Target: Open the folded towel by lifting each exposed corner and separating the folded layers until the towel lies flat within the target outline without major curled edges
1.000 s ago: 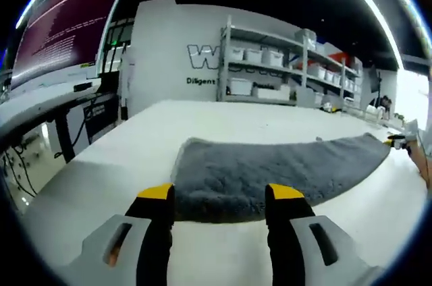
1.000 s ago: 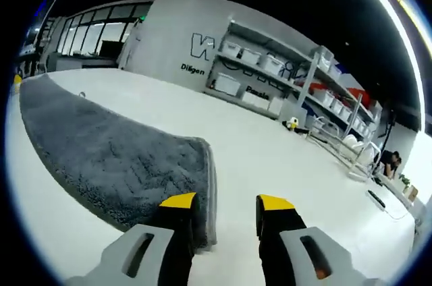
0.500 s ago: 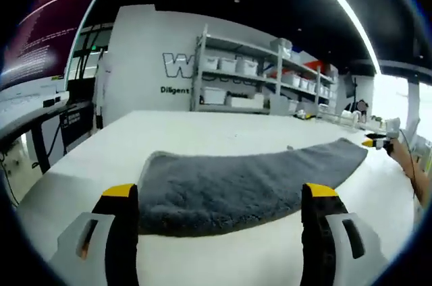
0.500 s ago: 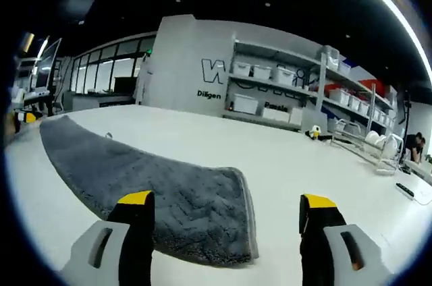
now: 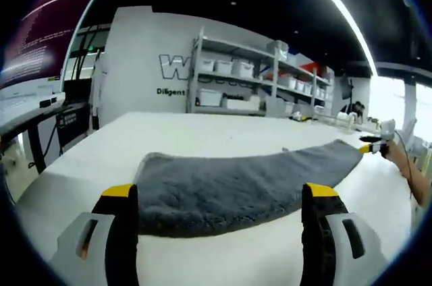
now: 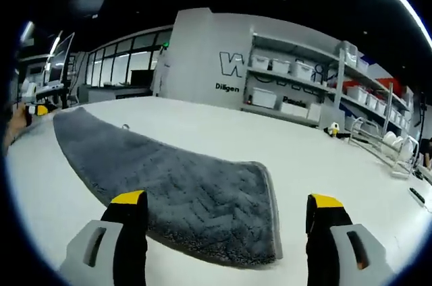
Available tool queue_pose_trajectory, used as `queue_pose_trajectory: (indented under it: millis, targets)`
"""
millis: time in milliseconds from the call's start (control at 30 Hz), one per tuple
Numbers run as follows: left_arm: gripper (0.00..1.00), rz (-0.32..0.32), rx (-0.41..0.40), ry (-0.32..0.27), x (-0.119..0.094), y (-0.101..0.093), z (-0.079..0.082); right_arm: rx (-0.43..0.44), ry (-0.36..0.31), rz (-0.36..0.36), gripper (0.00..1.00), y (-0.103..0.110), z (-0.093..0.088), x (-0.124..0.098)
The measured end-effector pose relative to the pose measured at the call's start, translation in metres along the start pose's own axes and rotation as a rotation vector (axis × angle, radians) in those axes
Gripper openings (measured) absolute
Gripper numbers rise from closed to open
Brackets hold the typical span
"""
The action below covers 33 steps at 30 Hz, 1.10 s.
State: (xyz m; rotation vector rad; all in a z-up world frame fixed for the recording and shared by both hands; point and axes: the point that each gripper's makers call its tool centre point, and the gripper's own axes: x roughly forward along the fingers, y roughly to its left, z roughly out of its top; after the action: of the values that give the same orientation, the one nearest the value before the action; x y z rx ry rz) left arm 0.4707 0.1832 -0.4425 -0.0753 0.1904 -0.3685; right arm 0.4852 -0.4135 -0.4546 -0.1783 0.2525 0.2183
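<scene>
The white table (image 5: 202, 131) takes up most of the ground ahead of both claws, running wide out to the back wall with its dark lettering (image 5: 177, 70) and the metal shelving unit (image 5: 250, 77) loaded with white bins.

On that table lies the grey towel (image 5: 236, 181), a long fuzzy strip stretched between the two claws. In the left gripper view it starts just ahead of the jaws and runs off to the right and away, its near rounded end sitting between the two yellow tips. In the right gripper view the same towel (image 6: 169, 185) runs from just ahead of the jaws off to the left and away, and its near end shows a folded edge along the right side (looks like a doubled layer there, though the thickness is hard to judge).

The left gripper (image 5: 219, 195) is spread wide with nothing between its jaws, hovering just short of the towel's end and not touching it. The right gripper (image 6: 226, 202) is likewise spread wide and holding nothing, with the towel's end lying between its tips further out.

Off to the left of the left claw there's a big monitor (image 5: 47, 30) with purple-ish text lines. Windows (image 6: 121, 70) sit far left beyond the right claw.
</scene>
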Motion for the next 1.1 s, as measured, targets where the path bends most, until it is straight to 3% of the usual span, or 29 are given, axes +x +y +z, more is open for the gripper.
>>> queue_pose_trajectory:
  millis: [300,467,667,833,1100]
  targets:
    - [0.99,-0.027,-0.014,0.008,0.0,-0.007,-0.003,-0.001,-0.035,0.06,0.94,0.017,0.006,0.003]
    - [0.99,-0.023,0.0,0.024,0.002,-0.007,-0.004,-0.026,-0.122,-0.012,0.8,0.004,0.024,0.002]
    - [0.99,-0.032,0.013,0.049,0.004,-0.011,-0.008,-0.026,-0.127,-0.055,0.59,-0.011,0.02,0.005]
    - [0.99,-0.008,0.096,0.054,0.003,-0.013,-0.004,-0.054,-0.087,-0.056,0.41,-0.025,0.009,0.015]
    - [0.99,-0.049,0.084,0.033,0.003,-0.023,-0.001,-0.015,-0.074,-0.054,0.36,-0.039,0.007,0.022]
